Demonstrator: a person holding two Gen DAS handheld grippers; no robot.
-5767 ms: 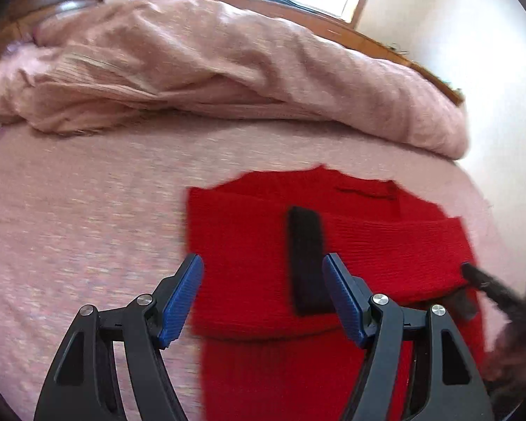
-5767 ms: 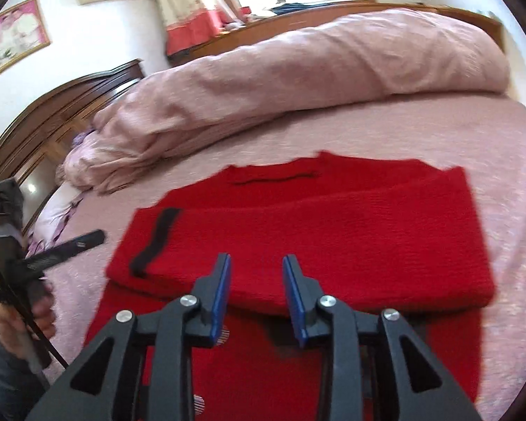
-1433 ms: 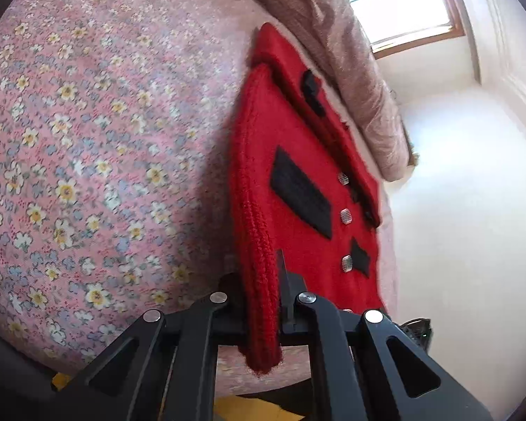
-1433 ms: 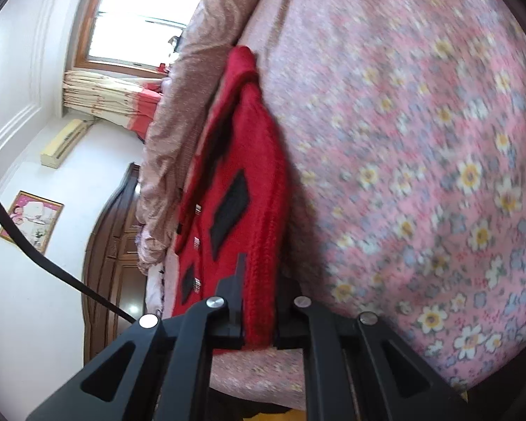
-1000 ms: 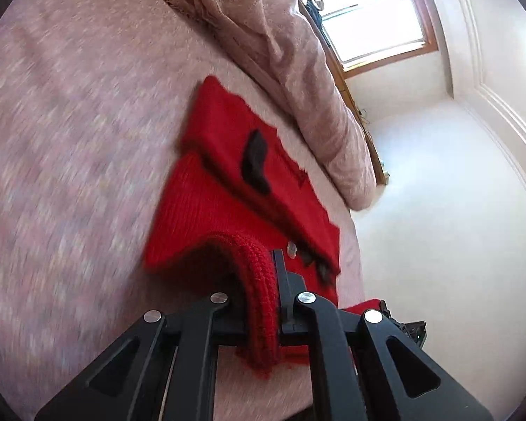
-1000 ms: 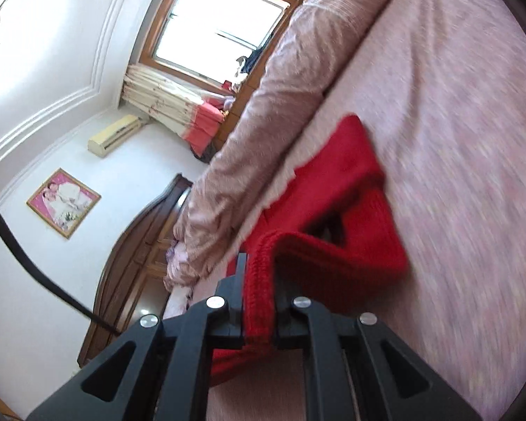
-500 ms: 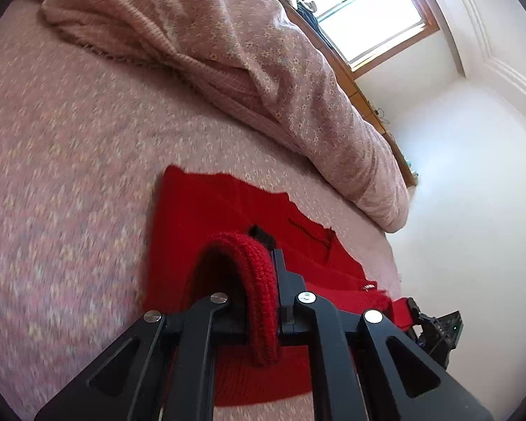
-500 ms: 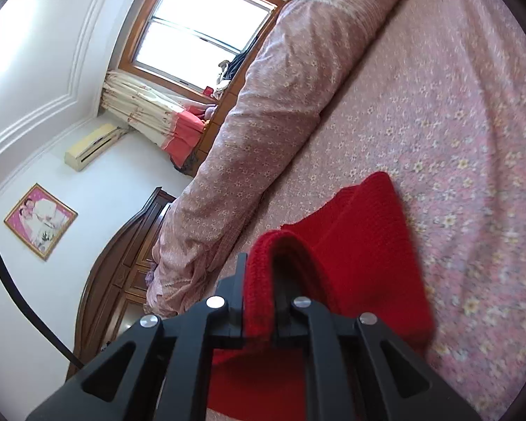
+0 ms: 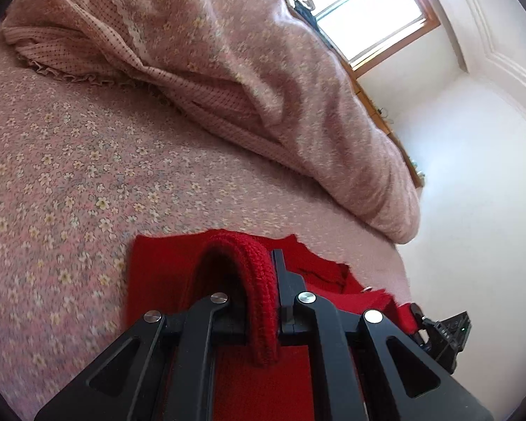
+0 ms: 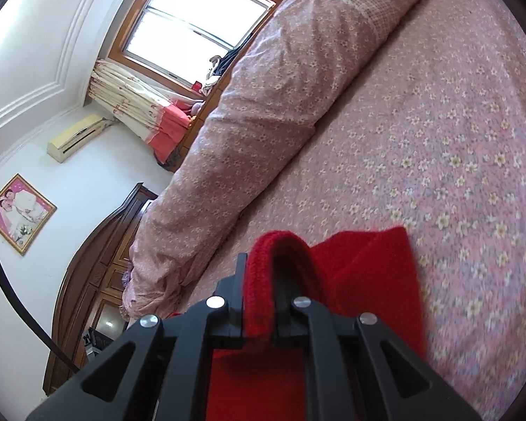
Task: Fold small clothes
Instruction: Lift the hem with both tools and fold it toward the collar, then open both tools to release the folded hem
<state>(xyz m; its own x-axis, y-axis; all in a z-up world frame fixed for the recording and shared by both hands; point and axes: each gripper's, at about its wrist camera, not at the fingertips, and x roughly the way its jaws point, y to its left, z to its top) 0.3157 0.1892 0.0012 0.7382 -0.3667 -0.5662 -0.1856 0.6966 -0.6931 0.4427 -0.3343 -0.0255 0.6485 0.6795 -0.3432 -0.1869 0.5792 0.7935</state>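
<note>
Your left gripper [image 9: 259, 301] points downward, its jaws clamped on a thick ribbed hem of the red sweater [image 9: 157, 266]. Your right gripper [image 10: 259, 301] tilts down less steeply, pinching another fold of that hem.

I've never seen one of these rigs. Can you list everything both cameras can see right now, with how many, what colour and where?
red knitted garment: one, red, lying on the bed, its ribbed hem pinched in both tongs
bedsheet: one, pink with small flowers, covering the bed
quilt: one, pink floral, rolled up along the far side of the bed
window: one, wooden frame, bright, beyond the quilt
curtain: one, cream with a coral hem, beside the window
air conditioner: one, cream, high on the wall
framed photo: one, pink, on the wall
headboard: one, dark wood, at the bed's end
cable: one, black, at the picture's left edge
left tongs: one, black, shut on the hem
right tongs: one, black, shut on the hem
</note>
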